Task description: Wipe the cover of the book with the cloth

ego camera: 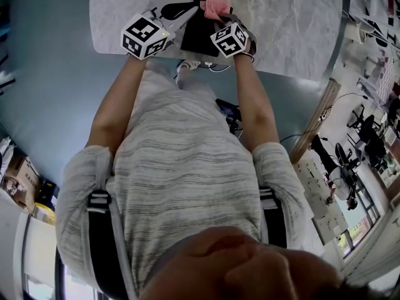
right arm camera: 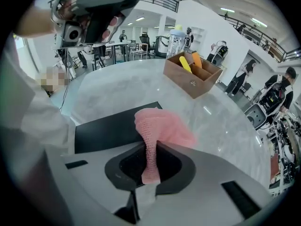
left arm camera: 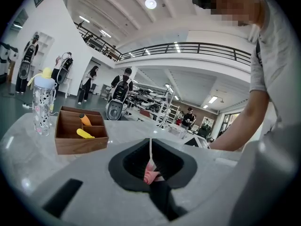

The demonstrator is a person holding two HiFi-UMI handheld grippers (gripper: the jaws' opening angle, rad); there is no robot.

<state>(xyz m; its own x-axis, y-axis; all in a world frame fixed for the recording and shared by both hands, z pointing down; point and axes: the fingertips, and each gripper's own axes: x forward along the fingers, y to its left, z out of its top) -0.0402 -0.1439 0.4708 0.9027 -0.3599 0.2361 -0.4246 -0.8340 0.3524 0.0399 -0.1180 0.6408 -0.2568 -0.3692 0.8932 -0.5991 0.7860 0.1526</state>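
A black book [ego camera: 199, 35] lies on the marble table [ego camera: 294, 24] near its front edge. My right gripper [right arm camera: 150, 149] is shut on a pink cloth [right arm camera: 162, 126], which bunches out past the jaws and rests over the book's [right arm camera: 110, 128] far edge. In the head view the cloth [ego camera: 217, 6] sits at the book's far right corner. My left gripper [ego camera: 189, 11] points level at the book's left side with its jaws shut [left arm camera: 150, 147]. A scrap of pink shows low behind them. Whether it touches the book is hidden.
A wooden box [right arm camera: 194, 76] with a yellow and an orange item stands further back on the table, a patterned cup [right arm camera: 177, 39] behind it. Both also show in the left gripper view, box [left arm camera: 80, 138] and cup [left arm camera: 42, 105]. Cables [ego camera: 206, 65] hang at the table's near edge.
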